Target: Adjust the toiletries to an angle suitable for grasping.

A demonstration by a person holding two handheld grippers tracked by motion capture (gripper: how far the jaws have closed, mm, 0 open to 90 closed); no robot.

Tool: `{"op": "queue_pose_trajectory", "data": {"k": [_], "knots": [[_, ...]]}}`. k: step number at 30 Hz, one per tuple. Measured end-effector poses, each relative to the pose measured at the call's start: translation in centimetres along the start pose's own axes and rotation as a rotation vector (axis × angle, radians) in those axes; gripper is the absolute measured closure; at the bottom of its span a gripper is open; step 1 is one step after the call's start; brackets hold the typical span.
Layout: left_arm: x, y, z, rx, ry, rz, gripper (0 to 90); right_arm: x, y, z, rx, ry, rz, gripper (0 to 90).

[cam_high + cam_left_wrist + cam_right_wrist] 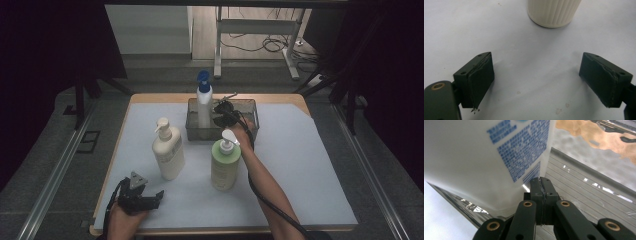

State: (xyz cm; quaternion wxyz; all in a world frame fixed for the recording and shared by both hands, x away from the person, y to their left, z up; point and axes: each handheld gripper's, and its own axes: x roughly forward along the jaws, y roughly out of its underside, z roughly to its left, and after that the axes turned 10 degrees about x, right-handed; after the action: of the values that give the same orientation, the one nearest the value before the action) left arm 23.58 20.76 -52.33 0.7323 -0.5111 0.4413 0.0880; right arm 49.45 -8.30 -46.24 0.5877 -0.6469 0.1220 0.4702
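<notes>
Right claw: located just above the centre of the high view, at the near wall of a clear rectangular bin that stands at the far middle of the surface. In the right gripper view the claw has its two jaws pressed flat together with nothing between them. Their tips sit just beside the lower edge of a white bottle with blue print, which takes up the upper left of that frame; whether the tips touch it cannot be told. The ribbed transparent wall and floor of the bin run across the right half of the same frame.

White bottle with blue cap: stands upright in the left part of the bin, immediately left of the right claw in the high view.

Left claw: lower left of the high view, near the front edge of the surface, held low in the person's hand. In the left gripper view the claw has its jaws standing wide apart and grips nothing; bare pale covering lies between them.

Cream pump bottle: upright, left of centre in the high view, just beyond the left claw. Its ribbed base shows at the top of the left gripper view, apart from both jaws.

Green pump bottle: upright at the centre of the high view, directly in front of the bin and touching or just beside the person's right forearm.
</notes>
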Motion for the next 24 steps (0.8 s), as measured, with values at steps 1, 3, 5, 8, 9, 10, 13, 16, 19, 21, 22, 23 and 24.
{"op": "queue_pose_trajectory", "data": {"k": [1, 3, 5, 8, 9, 10, 13, 16, 19, 21, 22, 23, 24], "knots": [[0.0, 0.0, 0.0, 0.000, 0.000, -0.001, 12.3, 0.0, 0.0, 0.1, 0.004, -0.006, -0.001, 89.9], [0.0, 0.0, 0.0, 0.000, 0.000, 0.000, 12.3, 0.1, 0.0, 0.2, -0.012, -0.005, 0.000, 89.9], [0.0, 0.0, 0.0, 0.000, -0.001, -0.001, 12.3, 0.1, 0.0, 0.3, -0.015, -0.009, 0.000, 89.9], [0.0, 0.0, 0.0, 0.000, 0.000, 0.000, 12.4, 0.3, -0.1, 0.7, -0.034, -0.019, 0.007, 89.8], [0.0, 0.0, 0.0, 0.000, 0.000, 0.000, 12.3, 0.3, -0.1, 0.7, -0.034, -0.019, 0.007, 89.8], [0.0, 0.0, 0.0, 0.000, -0.001, -0.001, 12.3, 0.3, -0.2, 0.8, -0.036, -0.021, 0.007, 89.8], [0.0, 0.0, 0.0, 0.000, 0.000, 0.000, 12.3, 0.4, -0.3, 1.0, -0.043, -0.025, 0.006, 89.7], [0.0, 0.0, 0.0, 0.001, 0.000, 0.000, 12.3, 0.6, -0.3, 1.2, -0.049, -0.025, 0.005, 89.2], [0.0, 0.0, 0.0, 0.000, 0.000, -0.001, 12.3, 0.6, -0.6, 1.1, -0.036, -0.007, 0.001, 88.8], [0.0, 0.0, 0.0, 0.000, -0.001, -0.002, 12.4, 0.7, -0.9, 1.0, -0.028, 0.000, -0.011, 89.3], [0.0, 0.0, 0.0, 0.000, -0.001, -0.002, 12.3, 0.8, -1.1, 1.0, -0.022, 0.001, -0.011, 89.7], [0.0, 0.0, 0.0, 0.000, 0.000, 0.000, 12.3, 0.8, -1.2, 1.0, -0.013, 0.004, -0.012, 89.8], [0.0, 0.0, 0.0, 0.000, 0.000, 0.000, 12.3, 1.0, -1.4, 0.8, -0.003, 0.007, -0.017, 89.8]]}}
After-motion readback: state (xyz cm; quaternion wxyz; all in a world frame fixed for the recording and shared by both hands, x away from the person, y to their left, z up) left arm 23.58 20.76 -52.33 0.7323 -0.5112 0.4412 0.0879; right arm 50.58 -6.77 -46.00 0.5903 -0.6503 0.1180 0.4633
